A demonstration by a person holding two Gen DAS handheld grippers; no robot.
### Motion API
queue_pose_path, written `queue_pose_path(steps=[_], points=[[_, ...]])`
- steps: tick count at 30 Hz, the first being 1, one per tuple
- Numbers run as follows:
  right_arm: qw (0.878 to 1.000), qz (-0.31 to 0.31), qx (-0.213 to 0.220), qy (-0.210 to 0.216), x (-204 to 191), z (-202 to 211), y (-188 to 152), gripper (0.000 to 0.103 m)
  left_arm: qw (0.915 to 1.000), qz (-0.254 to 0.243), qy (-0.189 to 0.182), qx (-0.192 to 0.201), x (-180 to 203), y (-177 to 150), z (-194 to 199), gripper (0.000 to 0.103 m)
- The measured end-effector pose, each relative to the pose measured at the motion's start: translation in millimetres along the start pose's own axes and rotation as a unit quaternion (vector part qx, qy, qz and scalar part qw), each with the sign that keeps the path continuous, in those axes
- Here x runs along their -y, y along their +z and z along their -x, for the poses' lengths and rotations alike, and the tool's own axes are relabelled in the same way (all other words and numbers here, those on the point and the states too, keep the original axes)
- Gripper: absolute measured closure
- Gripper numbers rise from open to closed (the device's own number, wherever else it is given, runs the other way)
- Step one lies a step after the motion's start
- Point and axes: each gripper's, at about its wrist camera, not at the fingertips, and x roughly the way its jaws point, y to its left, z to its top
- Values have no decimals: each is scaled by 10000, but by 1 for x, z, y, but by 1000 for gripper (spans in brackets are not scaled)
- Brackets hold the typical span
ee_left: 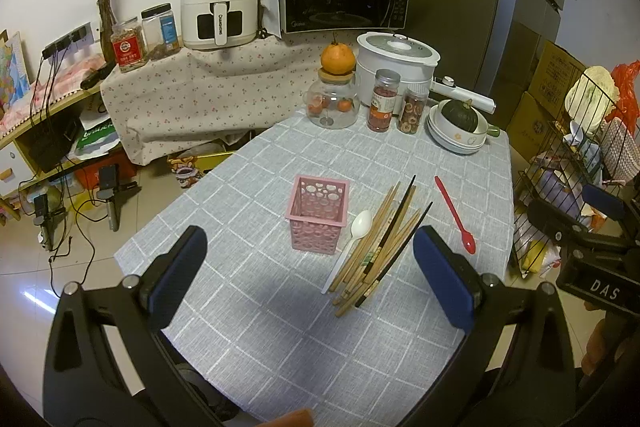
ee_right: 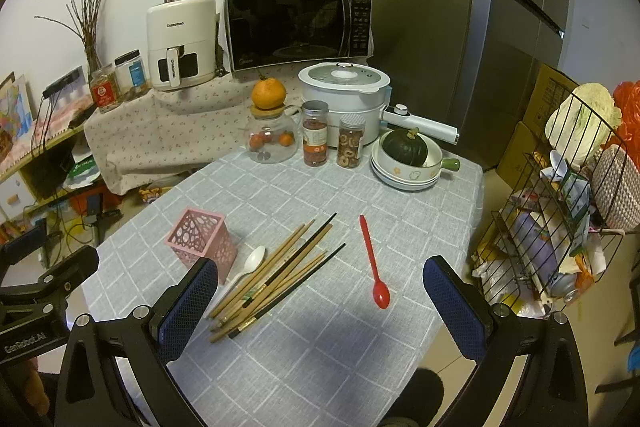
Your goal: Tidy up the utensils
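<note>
The left gripper (ee_left: 310, 281) is held above the near part of the table, its blue-padded fingers (ee_left: 180, 279) spread wide apart and holding nothing. The right gripper (ee_right: 320, 307) is likewise spread wide and empty, above the near right part of the table.

The table carries a grey checked tablecloth (ee_left: 280, 327). A pink perforated utensil holder (ee_left: 317, 213) stands upright near the middle of the cloth. Just beside it, on its right, lies a white plastic spoon (ee_left: 352, 241), bowl pointing away from the cameras. A loose bundle of chopsticks (ee_left: 384, 243), wooden and dark ones mixed, lies touching the white spoon on its right side. A red plastic spoon (ee_left: 456, 215) lies apart from the bundle, further right, bowl towards the near edge.

At the far edge of the table stand a glass jar with an orange on its lid (ee_left: 334, 95), two spice jars (ee_left: 386, 101), a white electric cooker (ee_left: 396, 63) and stacked bowls holding a dark green squash (ee_left: 460, 127).
</note>
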Motion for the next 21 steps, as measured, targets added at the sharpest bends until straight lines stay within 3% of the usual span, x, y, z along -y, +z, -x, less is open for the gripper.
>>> queue_pose_path(steps=[21], points=[[10000, -7, -3, 8, 0, 0, 0, 0, 10000, -30, 41, 30, 1, 4, 1, 1]])
